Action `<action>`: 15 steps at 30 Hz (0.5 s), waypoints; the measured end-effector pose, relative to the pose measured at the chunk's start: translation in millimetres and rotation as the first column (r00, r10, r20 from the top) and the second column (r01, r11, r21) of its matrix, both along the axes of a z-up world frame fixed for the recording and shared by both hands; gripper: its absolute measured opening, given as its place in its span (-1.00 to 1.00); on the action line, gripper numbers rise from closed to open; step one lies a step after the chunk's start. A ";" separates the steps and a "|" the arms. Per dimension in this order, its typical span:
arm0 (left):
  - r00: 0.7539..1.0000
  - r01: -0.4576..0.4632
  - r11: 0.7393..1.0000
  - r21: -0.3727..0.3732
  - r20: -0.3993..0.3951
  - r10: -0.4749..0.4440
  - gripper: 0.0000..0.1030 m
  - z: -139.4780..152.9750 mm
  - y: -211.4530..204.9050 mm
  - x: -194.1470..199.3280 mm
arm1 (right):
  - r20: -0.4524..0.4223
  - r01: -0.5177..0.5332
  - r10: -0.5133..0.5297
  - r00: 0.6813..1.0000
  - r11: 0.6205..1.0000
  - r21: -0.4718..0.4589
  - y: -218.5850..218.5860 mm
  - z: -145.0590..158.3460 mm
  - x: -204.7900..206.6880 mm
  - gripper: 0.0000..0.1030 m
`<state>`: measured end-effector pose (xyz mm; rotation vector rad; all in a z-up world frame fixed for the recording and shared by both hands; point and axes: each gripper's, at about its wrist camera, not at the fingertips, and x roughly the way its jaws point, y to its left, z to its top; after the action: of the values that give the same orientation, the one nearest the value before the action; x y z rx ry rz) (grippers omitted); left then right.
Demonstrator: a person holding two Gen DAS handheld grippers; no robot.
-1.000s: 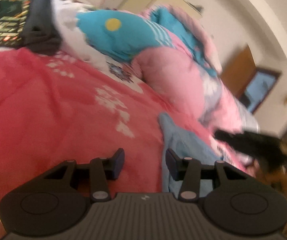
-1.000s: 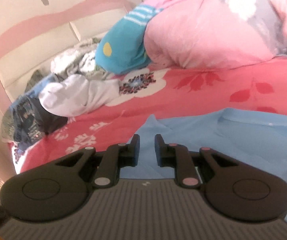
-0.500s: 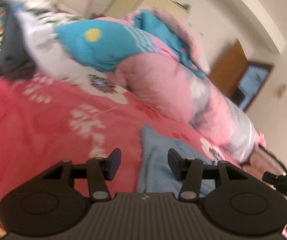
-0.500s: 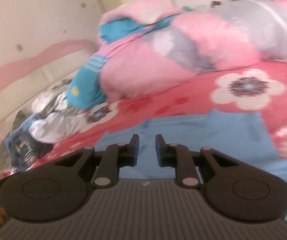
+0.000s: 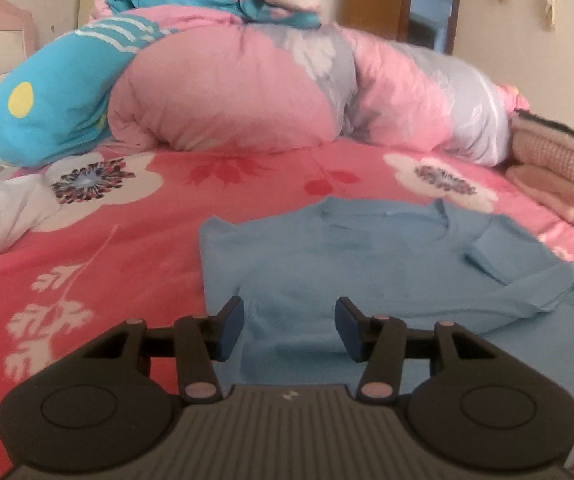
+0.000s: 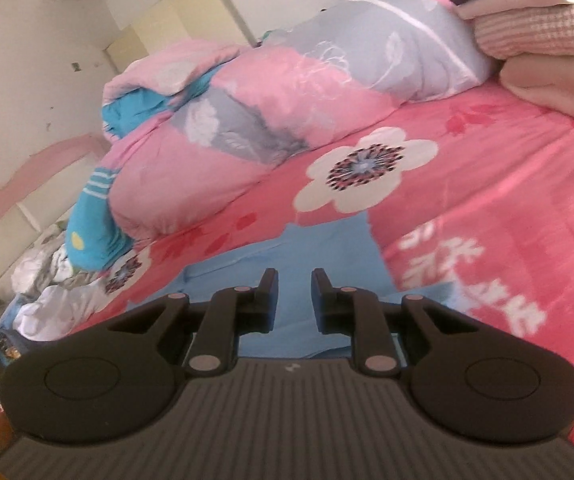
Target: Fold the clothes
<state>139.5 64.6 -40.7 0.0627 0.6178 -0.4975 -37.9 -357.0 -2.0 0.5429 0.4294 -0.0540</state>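
both grippers apparently empty above blue shirt

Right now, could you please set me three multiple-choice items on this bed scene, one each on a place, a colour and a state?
1. Where does the stack of folded clothes sit in the right wrist view?
A. top right, on the bed
B. bottom left, on the floor
C. on the blue top

2. What colour is the spread-out top?
A. white
B. light blue
C. black

3. How does the left gripper stand?
A. shut on the top
B. shut on the quilt
C. open, holding nothing

Answers:
1 A: the stack rests on the pink floral sheet at the top right.
2 B: it is light blue against the pink sheet.
3 C: its pads are apart, with nothing gripped between them.
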 end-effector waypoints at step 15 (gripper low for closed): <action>1.000 0.005 1.000 -0.004 -0.029 -0.005 -0.38 -11.5 2.2 26.8 | -0.035 0.033 -0.033 0.999 0.999 -0.007 -8.6 -23.5 23.4 -0.66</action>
<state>166.3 66.8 -52.1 0.0528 0.6455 -0.5052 -14.6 -365.7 -25.4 0.5433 0.4541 -0.0964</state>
